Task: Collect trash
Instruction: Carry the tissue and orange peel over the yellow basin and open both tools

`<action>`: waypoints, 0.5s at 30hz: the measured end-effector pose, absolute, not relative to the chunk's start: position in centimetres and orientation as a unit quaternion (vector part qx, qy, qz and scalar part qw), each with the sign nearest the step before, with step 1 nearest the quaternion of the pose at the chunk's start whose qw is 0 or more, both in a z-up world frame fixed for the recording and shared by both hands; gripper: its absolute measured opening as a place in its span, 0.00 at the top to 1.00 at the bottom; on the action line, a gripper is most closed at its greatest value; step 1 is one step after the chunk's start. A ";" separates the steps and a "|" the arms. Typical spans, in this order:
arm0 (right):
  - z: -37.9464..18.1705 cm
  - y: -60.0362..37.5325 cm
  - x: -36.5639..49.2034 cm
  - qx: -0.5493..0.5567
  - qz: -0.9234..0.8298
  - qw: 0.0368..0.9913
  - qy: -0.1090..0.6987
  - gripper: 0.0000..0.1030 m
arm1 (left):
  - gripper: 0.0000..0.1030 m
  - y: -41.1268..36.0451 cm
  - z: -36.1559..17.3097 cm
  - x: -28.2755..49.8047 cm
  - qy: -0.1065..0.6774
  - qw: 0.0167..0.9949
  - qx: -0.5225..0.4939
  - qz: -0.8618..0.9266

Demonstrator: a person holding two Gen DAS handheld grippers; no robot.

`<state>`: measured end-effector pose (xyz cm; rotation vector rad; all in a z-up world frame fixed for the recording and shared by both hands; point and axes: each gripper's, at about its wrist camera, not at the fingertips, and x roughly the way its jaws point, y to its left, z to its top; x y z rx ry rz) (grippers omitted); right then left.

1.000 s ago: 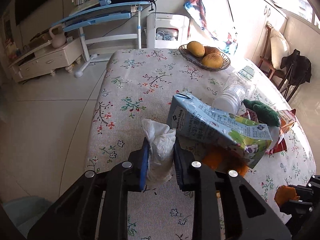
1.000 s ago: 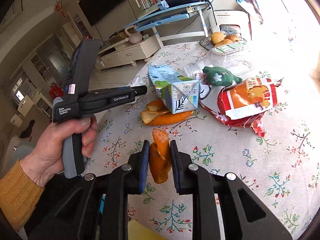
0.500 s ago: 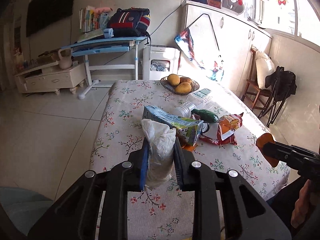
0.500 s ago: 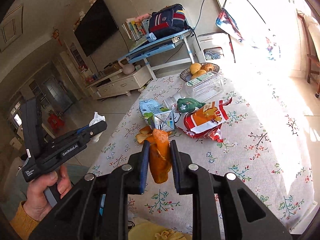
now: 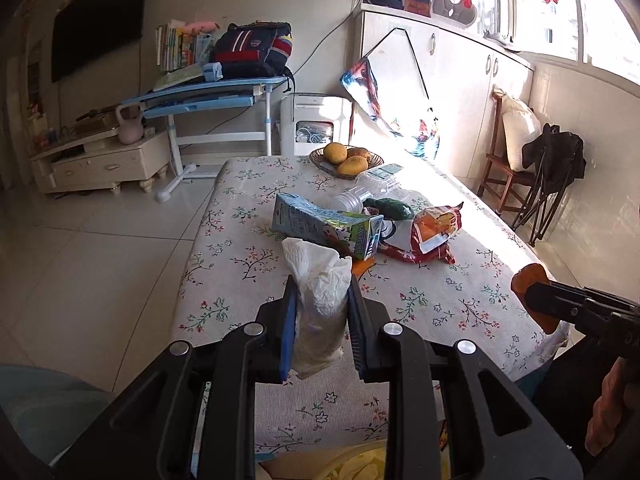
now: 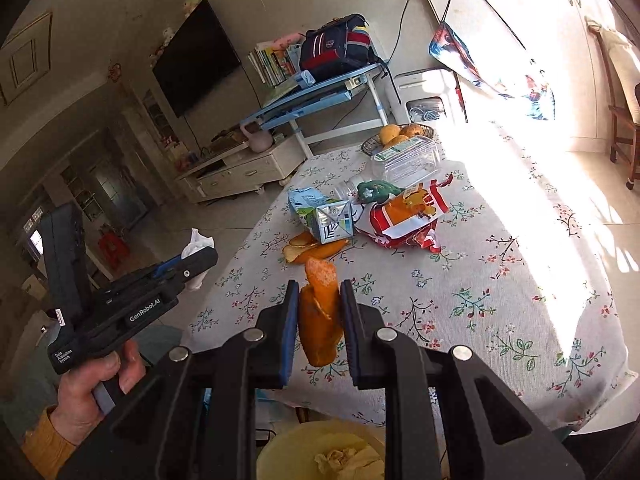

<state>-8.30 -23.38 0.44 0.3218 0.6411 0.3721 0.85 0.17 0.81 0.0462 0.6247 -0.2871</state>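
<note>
I'm holding both grippers tilted downward, side by side. My left gripper (image 5: pixel 320 320) is clamping a crumpled tissue (image 5: pixel 318 280) between its pads. My right gripper (image 6: pixel 320 320) is pinching an orange peel (image 6: pixel 320 312). My left hand (image 6: pixel 92 388) is wrapping the handle, yellow sleeve (image 6: pixel 44 444) showing.

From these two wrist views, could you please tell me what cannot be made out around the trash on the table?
- Yellow bin: both views cut it off at the bottom edge, behind the gripper bodies.
- Orange peels on the table: in the left wrist view the carton hides nearly all of them.
- Carton print: too small to read in either view.
- Clear container: glare hides its contents.
</note>
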 end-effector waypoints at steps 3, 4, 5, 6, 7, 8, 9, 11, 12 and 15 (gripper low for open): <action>-0.2 -22.9 -9.0 0.153 0.187 0.915 0.324 0.79 | 0.78 0.0 0.6 0.0 0.308 0.940 0.024 -0.142; -0.4 -22.7 -9.3 0.151 0.190 0.913 0.328 0.79 | 0.78 -0.1 0.4 -0.3 0.309 0.940 0.024 -0.143; -0.6 -22.4 -9.6 0.149 0.193 0.911 0.332 0.79 | 0.78 -0.1 0.4 -0.5 0.309 0.940 0.024 -0.143; -0.8 -22.1 -9.9 0.144 0.197 0.910 0.335 0.79 | 0.78 -0.1 0.3 -0.8 0.310 0.940 0.025 -0.144; -0.9 -21.8 -10.3 0.141 0.200 0.909 0.338 0.79 | 0.78 -0.1 0.3 -1.1 0.310 0.939 0.024 -0.144; -1.1 -21.6 -10.6 0.139 0.204 0.907 0.342 0.79 | 0.78 -0.1 0.2 -1.4 0.310 0.939 0.024 -0.144; -1.3 -21.3 -11.1 0.136 0.208 0.905 0.346 0.79 | 0.78 0.0 0.2 -1.6 0.311 0.939 0.023 -0.144; -1.8 -20.9 -11.9 0.132 0.214 0.901 0.354 0.79 | 0.78 0.0 0.1 -2.1 0.311 0.939 0.022 -0.145; -2.0 -20.7 -12.2 0.130 0.216 0.899 0.359 0.79 | 0.78 0.0 0.1 -2.4 0.311 0.939 0.021 -0.145; -2.6 -20.1 -13.3 0.124 0.222 0.893 0.371 0.79 | 0.78 0.0 0.0 -3.2 0.312 0.939 0.020 -0.146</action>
